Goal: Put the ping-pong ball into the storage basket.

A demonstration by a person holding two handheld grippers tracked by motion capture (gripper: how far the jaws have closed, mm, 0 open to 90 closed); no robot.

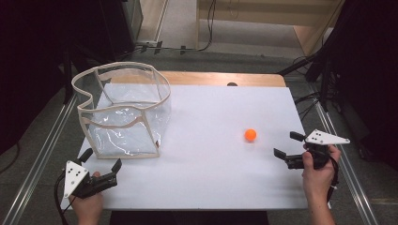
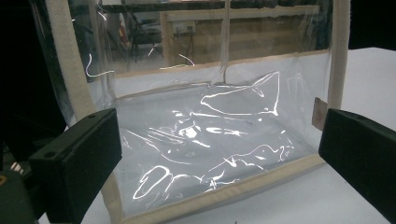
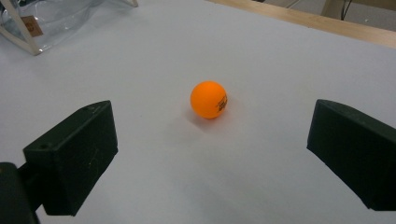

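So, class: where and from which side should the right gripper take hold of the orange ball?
Grip the orange ball across its widest middle, coming in low from the right gripper side. It lies free on the white table, and the open fingers already straddle it.

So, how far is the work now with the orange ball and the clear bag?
Nothing looks done yet: the orange ball lies loose on the white table, apart from the clear bag, which stands open. In hand: the right gripper is open and aimed at the ball; the left gripper is open before the bag. Left, probably: grasp the ball and bring it to the bag.
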